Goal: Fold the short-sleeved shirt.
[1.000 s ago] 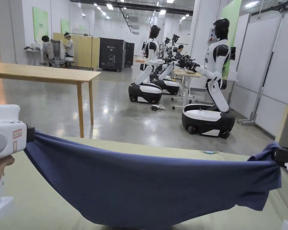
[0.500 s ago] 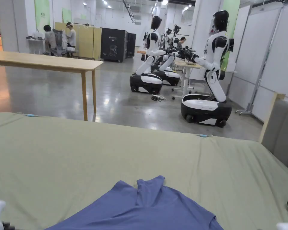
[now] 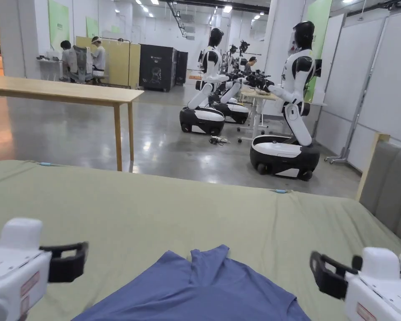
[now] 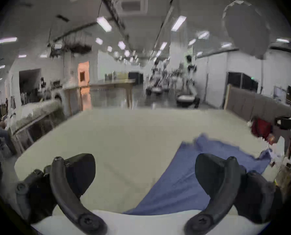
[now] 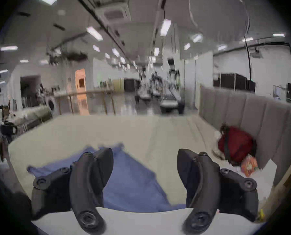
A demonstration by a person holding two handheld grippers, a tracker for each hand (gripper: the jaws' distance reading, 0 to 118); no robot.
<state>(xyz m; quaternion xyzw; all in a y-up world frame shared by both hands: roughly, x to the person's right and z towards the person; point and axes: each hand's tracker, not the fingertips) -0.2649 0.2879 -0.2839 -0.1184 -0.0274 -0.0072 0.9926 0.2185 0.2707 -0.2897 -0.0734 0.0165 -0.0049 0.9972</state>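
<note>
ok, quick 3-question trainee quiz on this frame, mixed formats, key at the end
1. True or false: the left gripper is clamped on the blue shirt.
2. What does the blue shirt lie on? A) the wooden table B) the green bed sheet C) the floor
3. Fill in: in the right gripper view, the right gripper has its jaws ____, and a ____ bag sits by the grey headboard.

Key: 1 false, its jaws are apart and hold nothing. 2 B. 3 open; red.
</note>
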